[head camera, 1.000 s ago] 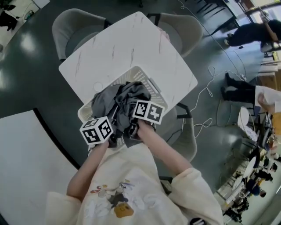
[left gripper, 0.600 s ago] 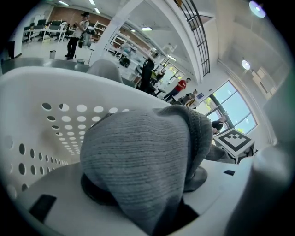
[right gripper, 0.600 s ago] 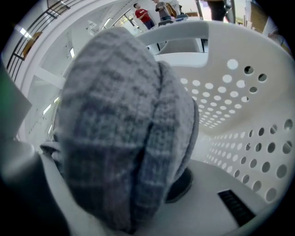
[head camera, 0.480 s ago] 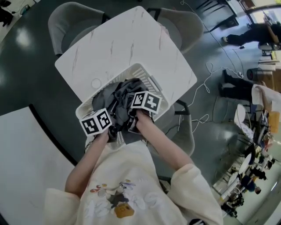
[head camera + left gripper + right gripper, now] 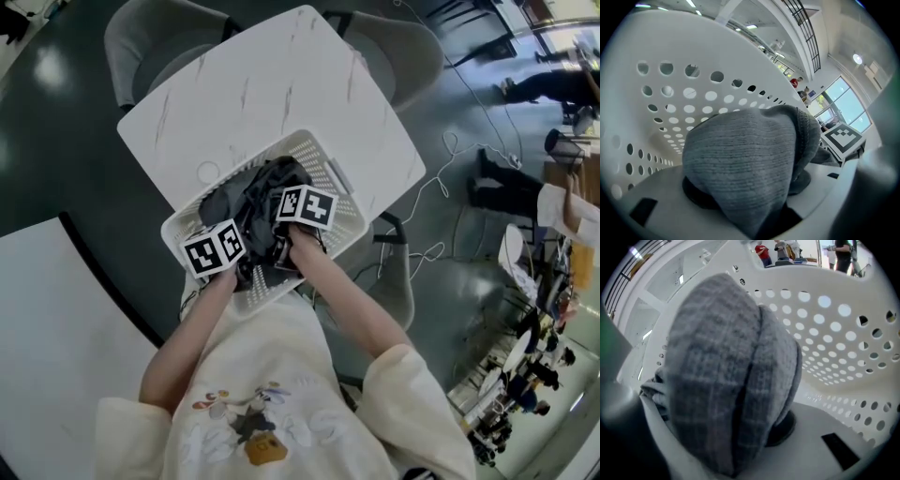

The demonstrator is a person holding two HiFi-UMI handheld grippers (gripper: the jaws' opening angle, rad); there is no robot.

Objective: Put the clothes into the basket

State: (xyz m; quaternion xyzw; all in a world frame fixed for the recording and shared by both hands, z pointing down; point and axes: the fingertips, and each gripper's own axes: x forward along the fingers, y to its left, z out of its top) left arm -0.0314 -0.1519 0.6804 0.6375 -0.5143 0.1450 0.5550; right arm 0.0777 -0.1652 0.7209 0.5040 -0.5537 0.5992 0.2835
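A white perforated basket (image 5: 328, 173) stands on the near corner of a white marble-look table (image 5: 281, 84). Dark grey clothes (image 5: 253, 192) lie heaped inside it. Both grippers reach down into the basket from its near side. My left gripper (image 5: 239, 262) is shut on a wad of grey knit cloth (image 5: 745, 168), which bulges out over its jaws in front of the basket wall (image 5: 679, 98). My right gripper (image 5: 286, 246) is shut on a fold of grey checked cloth (image 5: 722, 380), close to the basket wall (image 5: 834, 343). The fingertips are hidden by fabric in every view.
Grey padded chairs (image 5: 150, 37) stand round the table, one (image 5: 394, 291) just right of the basket. A second white table (image 5: 56, 347) is at the lower left. Cables (image 5: 441, 187) trail over the dark floor, and people (image 5: 553, 202) stand at the far right.
Both grippers have carried the held cloth forward from the basket's near rim to over its inside. The heap of clothes sits lower in the basket than before.
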